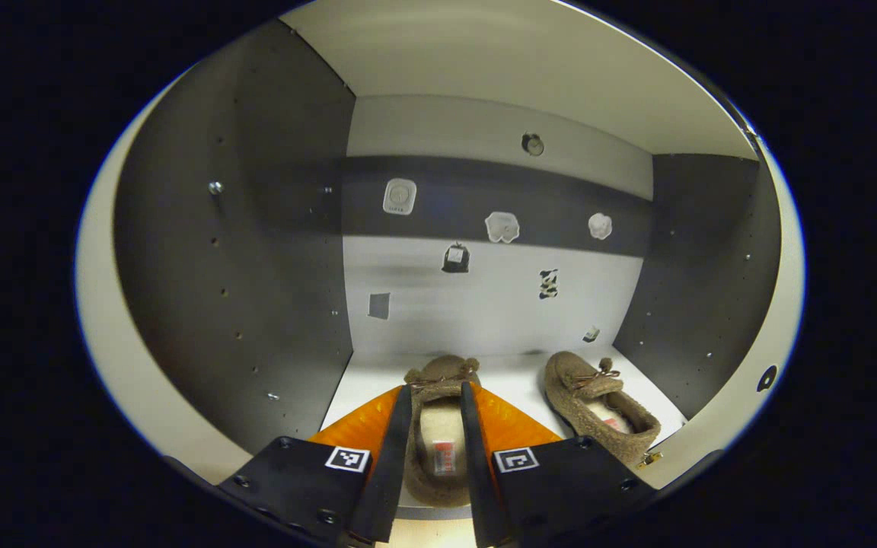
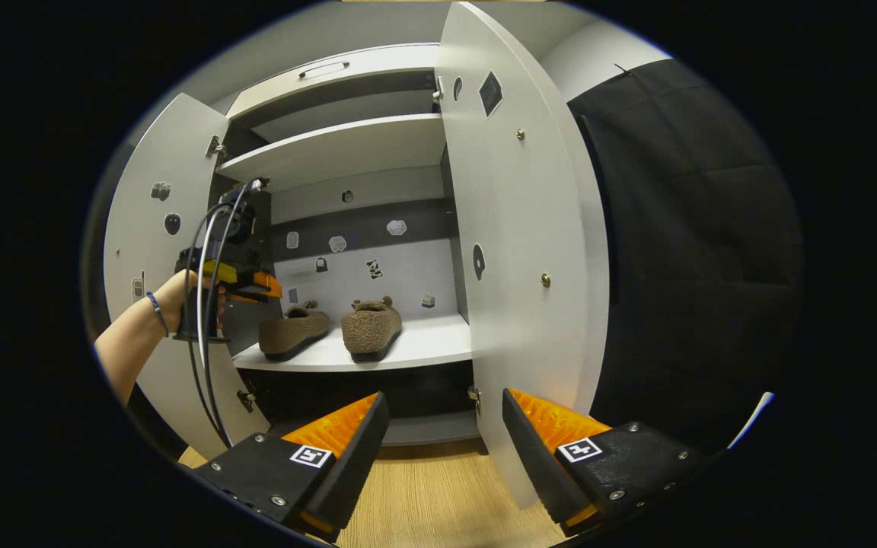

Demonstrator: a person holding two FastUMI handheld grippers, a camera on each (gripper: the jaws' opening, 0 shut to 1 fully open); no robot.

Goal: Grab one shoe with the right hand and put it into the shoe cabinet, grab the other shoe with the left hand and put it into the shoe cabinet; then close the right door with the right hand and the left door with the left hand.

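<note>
Two brown fuzzy shoes side by side on the cabinet's lower shelf [image 2: 423,346], apart from each other. In the left gripper view, the left shoe [image 1: 438,438] lying heel-first between the left gripper [image 1: 436,426] fingers, toe toward the back wall; the right shoe [image 1: 598,407] just to its right, angled, near the dark side panel. In the right gripper view, the same pair farther off — left shoe [image 2: 294,331] and right shoe [image 2: 370,327] — toes toward the back.

Left gripper fingers close along both sides of the left shoe's opening; whether both press on it or merely flank it — cannot tell. Seen from the right gripper view, the left gripper [image 2: 256,285] held by a hand [image 2: 180,301] at the left shoe's end of the shelf, cables looping down from it, a band on the wrist.

Right gripper [image 2: 442,438] spread wide, nothing between its fingers, well back from the cabinet, over the wooden floor [image 2: 438,495].

Both doors open: left door [image 2: 153,251] swung out beyond the hand, right door [image 2: 518,251] standing edge-on just ahead of the right gripper. Small stickers scattered across the back wall [image 1: 484,297] and the doors' inner faces. Another shelf [image 2: 347,148] above the shoes.
</note>
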